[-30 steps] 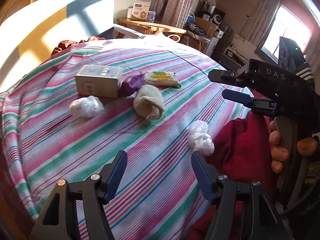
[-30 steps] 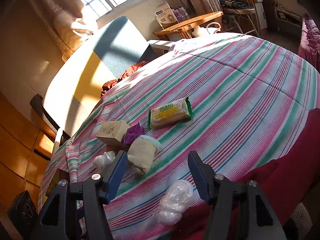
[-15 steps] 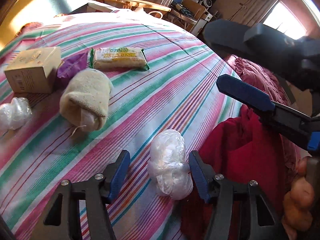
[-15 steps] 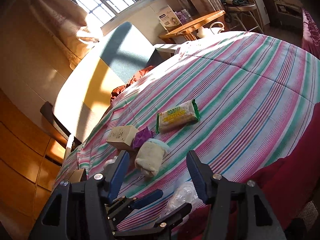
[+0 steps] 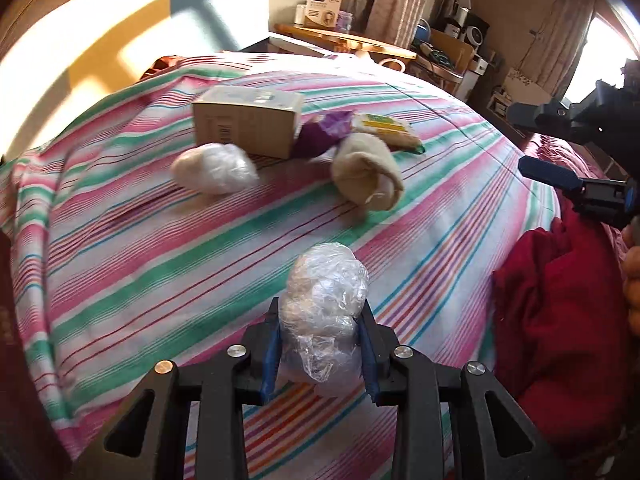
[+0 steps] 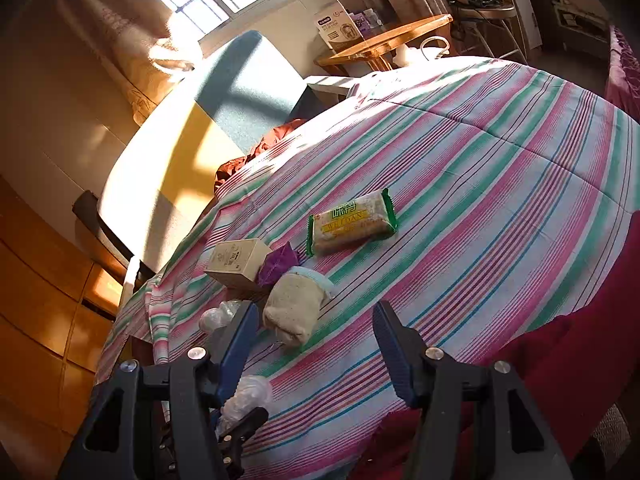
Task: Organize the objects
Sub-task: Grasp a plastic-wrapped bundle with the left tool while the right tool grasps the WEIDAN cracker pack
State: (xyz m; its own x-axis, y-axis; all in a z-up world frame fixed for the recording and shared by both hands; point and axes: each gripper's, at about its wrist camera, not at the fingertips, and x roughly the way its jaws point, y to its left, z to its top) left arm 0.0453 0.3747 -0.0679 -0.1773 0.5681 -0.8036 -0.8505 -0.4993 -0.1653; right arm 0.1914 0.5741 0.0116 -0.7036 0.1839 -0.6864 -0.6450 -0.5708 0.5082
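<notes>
My left gripper (image 5: pixel 320 346) is shut on a crumpled clear plastic bundle (image 5: pixel 324 312) and holds it over the striped bedspread (image 5: pixel 160 264). Farther on lie a second plastic bundle (image 5: pixel 216 168), a tan box (image 5: pixel 248 120), a purple wrapper (image 5: pixel 324 134), a beige rolled sock (image 5: pixel 366 172) and a green-edged snack pack (image 5: pixel 386 128). My right gripper (image 6: pixel 316 340) is open and empty above the bedspread, with the sock (image 6: pixel 294 308), box (image 6: pixel 238 260) and snack pack (image 6: pixel 352 224) ahead. The held bundle (image 6: pixel 246 394) shows at its lower left.
A red cloth (image 5: pixel 560 328) lies at the bed's right edge. A headboard (image 5: pixel 132 28) stands at the far left. A wooden table (image 5: pixel 344 38) with a carton is behind the bed. Wooden cabinets (image 6: pixel 44 300) stand at the left.
My left gripper has shut on the near plastic bundle and lifted it, pulling back from the other objects. My right gripper has barely moved and stays open.
</notes>
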